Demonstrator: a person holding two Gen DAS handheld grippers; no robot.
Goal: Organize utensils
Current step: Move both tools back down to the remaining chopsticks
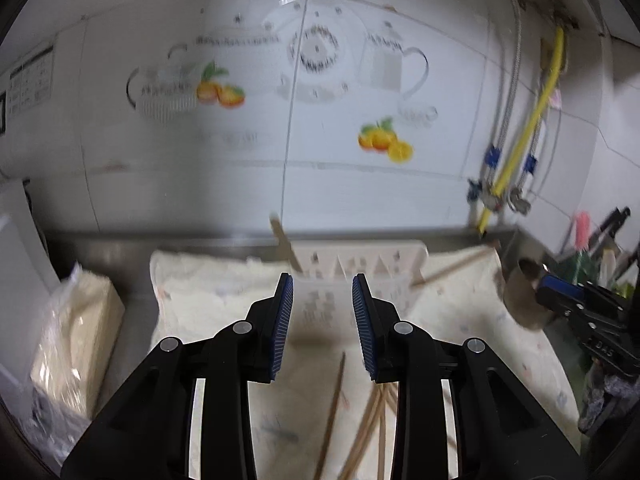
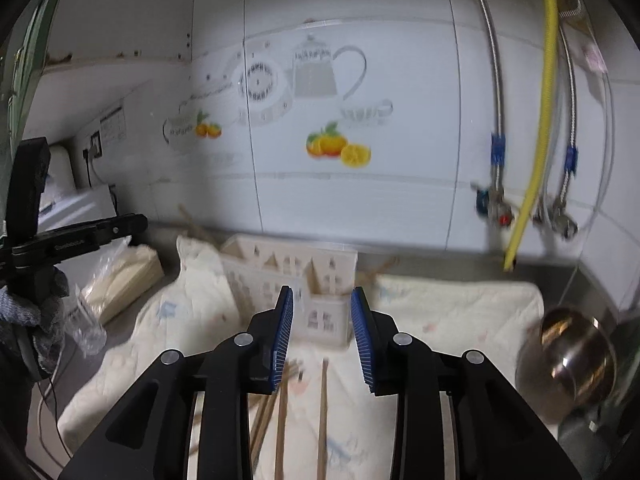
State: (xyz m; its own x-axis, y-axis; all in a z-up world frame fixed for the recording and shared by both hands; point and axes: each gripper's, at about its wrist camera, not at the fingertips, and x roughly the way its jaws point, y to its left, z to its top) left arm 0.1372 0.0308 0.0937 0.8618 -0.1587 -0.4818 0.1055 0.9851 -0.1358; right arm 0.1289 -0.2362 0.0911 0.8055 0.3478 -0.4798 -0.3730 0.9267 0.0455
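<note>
A cream plastic utensil holder with cut-out patterns stands on a pale quilted cloth near the tiled wall; it also shows in the right wrist view. A wooden utensil leans out of its left end. Several wooden chopsticks lie loose on the cloth below my left gripper, which is open and empty. The same chopsticks lie under my right gripper, also open and empty. One more chopstick lies to the right of the holder.
A bagged pack of wooden sticks lies at the left on the steel counter. A shiny metal bowl sits at the right edge of the cloth. Hoses, valves and a yellow pipe hang on the wall at the right.
</note>
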